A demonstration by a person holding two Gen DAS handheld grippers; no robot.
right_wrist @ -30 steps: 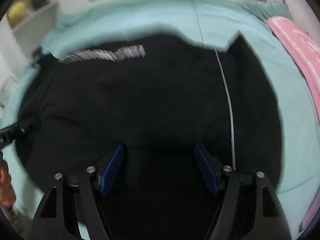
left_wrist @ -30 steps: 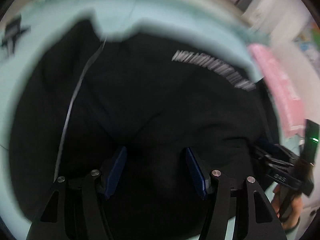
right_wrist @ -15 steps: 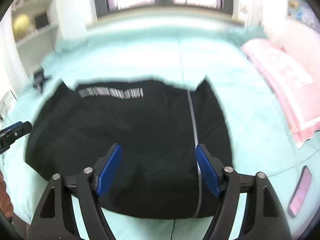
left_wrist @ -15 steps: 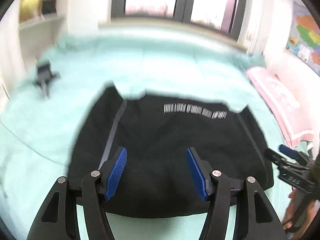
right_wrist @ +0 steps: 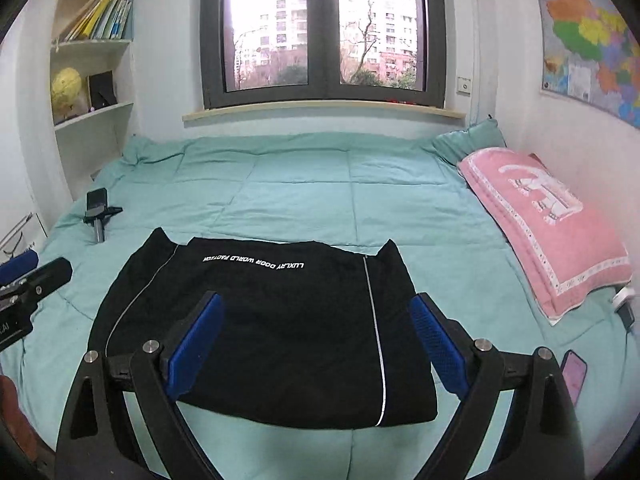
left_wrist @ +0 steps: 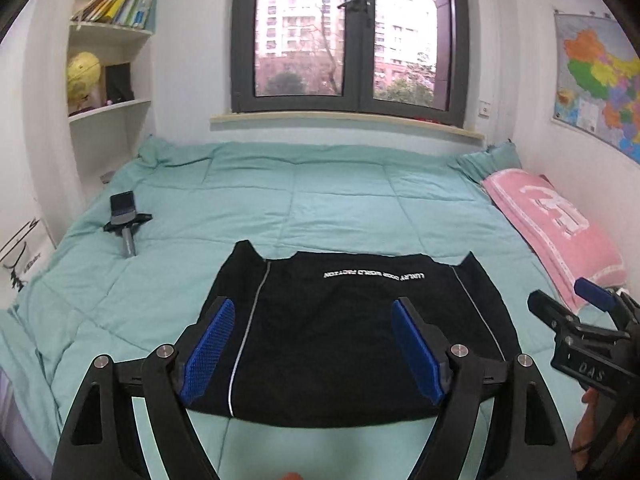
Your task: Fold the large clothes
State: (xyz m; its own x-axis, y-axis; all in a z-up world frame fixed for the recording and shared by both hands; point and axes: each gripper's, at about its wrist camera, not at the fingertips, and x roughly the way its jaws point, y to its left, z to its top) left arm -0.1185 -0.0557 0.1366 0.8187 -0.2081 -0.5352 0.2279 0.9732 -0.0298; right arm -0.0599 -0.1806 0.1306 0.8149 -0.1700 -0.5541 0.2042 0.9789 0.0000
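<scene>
A black garment point(left_wrist: 352, 332) with white piping and a line of white lettering lies folded into a flat rectangle on the teal bed cover point(left_wrist: 320, 208). It shows likewise in the right wrist view, garment point(right_wrist: 280, 320) on cover point(right_wrist: 320, 200). My left gripper point(left_wrist: 313, 308) hovers above its near edge, jaws opening, nothing between the blue pads point(left_wrist: 208, 344). My right gripper point(right_wrist: 317, 299) hangs over the same near edge, jaws also opening and empty. Each gripper appears in the other's view: the right gripper point(left_wrist: 560, 296) at the right edge, the left gripper point(right_wrist: 36, 276) at the left edge.
A pink pillow point(right_wrist: 548, 216) lies along the right wall. A black phone holder point(left_wrist: 126, 220) rests on the bed's left side. A pink phone point(right_wrist: 574, 372) and a charger point(right_wrist: 624, 304) lie near the right front. Shelves point(left_wrist: 112, 108) stand left, a window point(left_wrist: 352, 36) behind.
Both grippers have lifted up and back from the black garment, and their jaws have spread wider. The views now take in the whole garment and the room.
</scene>
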